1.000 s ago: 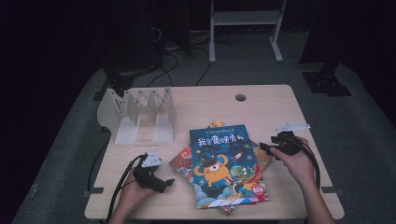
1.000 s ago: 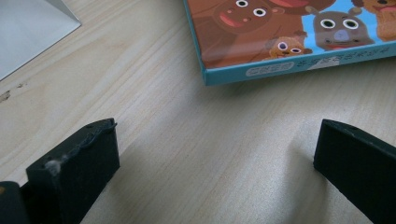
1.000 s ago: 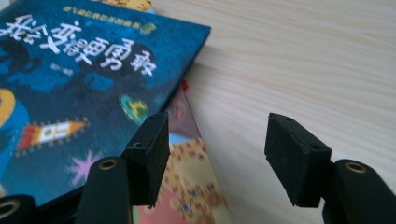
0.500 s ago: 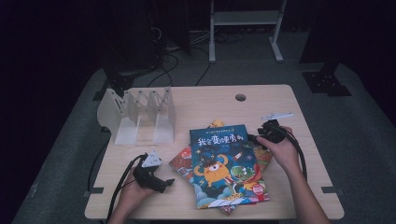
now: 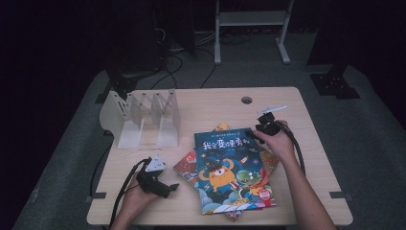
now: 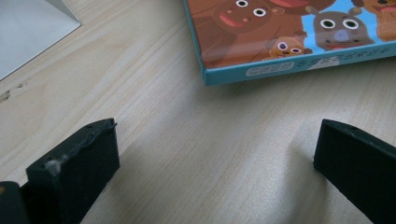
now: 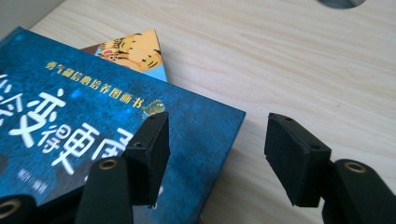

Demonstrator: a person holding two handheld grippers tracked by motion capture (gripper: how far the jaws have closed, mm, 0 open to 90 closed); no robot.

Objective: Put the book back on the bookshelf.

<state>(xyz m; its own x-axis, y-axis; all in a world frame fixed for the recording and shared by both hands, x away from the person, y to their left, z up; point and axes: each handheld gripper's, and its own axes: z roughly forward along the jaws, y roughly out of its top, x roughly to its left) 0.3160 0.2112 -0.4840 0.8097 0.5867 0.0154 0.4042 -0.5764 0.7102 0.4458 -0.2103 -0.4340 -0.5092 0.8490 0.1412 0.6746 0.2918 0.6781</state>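
We have a small pile of picture books lying flat at the lower centre of the high view, topped by a dark blue hardcover picture book with an orange monster on its cover [image 5: 230,167]. Above and to the left of it stands a white folding metal book rack with several upright dividers [image 5: 143,117], and all of its slots look empty, so by our reckoning none of the sorting is done yet.

Our right gripper [image 7: 215,156] is at the upper right corner of the blue book. In the right gripper view its jaws stand apart, one over the cover and the other over the bare light wooden table [image 7: 327,70] just past the book's edge; nothing is pinched between them. We judge this as the approach to a first grasp, with the lift and the carry to the rack left to do.

Our left gripper [image 5: 155,181] rests low at the lower left of the high view, near the pile but apart from it. Its jaws are spread wide over bare wood, with a teal-edged brown animal book [image 6: 289,35] lying ahead at the top of its own view.
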